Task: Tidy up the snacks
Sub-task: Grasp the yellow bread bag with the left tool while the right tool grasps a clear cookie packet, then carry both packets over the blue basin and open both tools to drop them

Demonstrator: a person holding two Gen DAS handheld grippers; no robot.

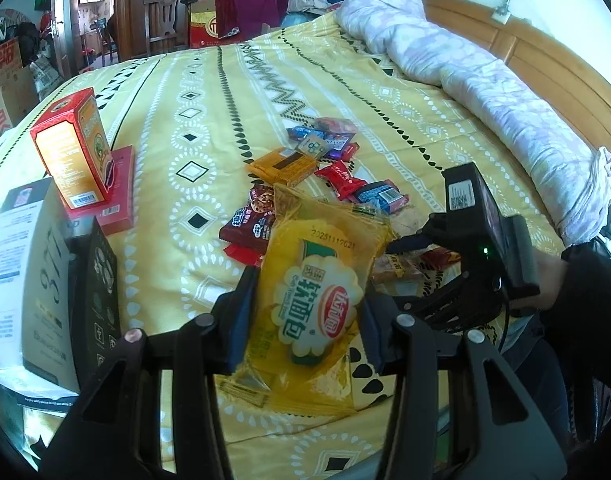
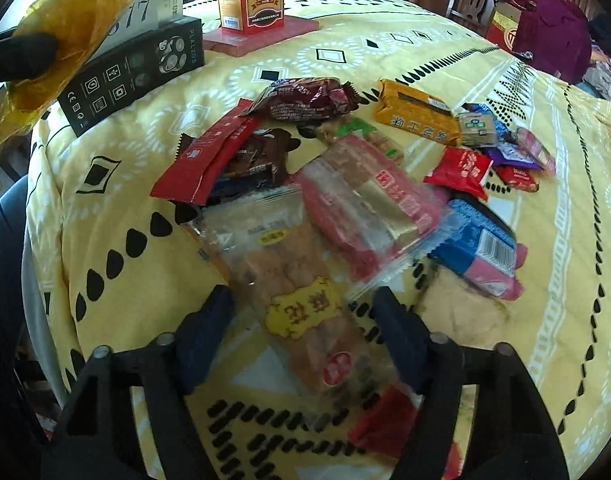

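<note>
So the left gripper (image 1: 305, 300) is clamped on a yellow bread packet (image 1: 317, 288), held up off the bed (image 1: 209, 92). The right gripper (image 2: 301, 320) has its jaws partway apart around a clear twisted-dough snack pack (image 2: 293, 280) lying near the bed's front edge; can't tell if the pads touch it. The other snacks (image 2: 345, 152) are piled mid-bed, and the boxes (image 1: 73, 148) sit by the bed's left edge.
</note>
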